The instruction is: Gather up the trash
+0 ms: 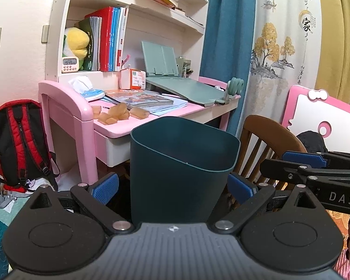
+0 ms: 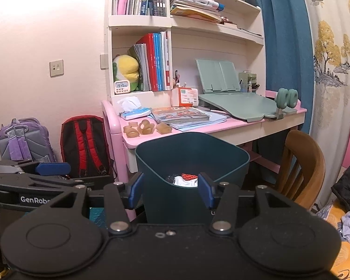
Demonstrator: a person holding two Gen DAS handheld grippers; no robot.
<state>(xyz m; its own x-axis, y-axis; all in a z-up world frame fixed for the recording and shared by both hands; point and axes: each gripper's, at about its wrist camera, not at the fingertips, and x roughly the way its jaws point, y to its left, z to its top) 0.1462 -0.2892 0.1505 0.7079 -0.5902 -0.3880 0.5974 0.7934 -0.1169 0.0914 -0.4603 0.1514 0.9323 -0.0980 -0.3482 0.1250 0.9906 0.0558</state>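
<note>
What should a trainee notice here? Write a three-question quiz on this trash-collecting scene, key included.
1. True or false: the dark teal plastic bin is empty.
2. Where do the amber translucent pieces lie? A) on the pink desk; B) inside the bin; C) on the brown wooden chair.
3. In what state are the left gripper and the right gripper?

Key:
1. False. The right wrist view shows white and red scraps inside.
2. A.
3. Both are open and hold nothing.
</note>
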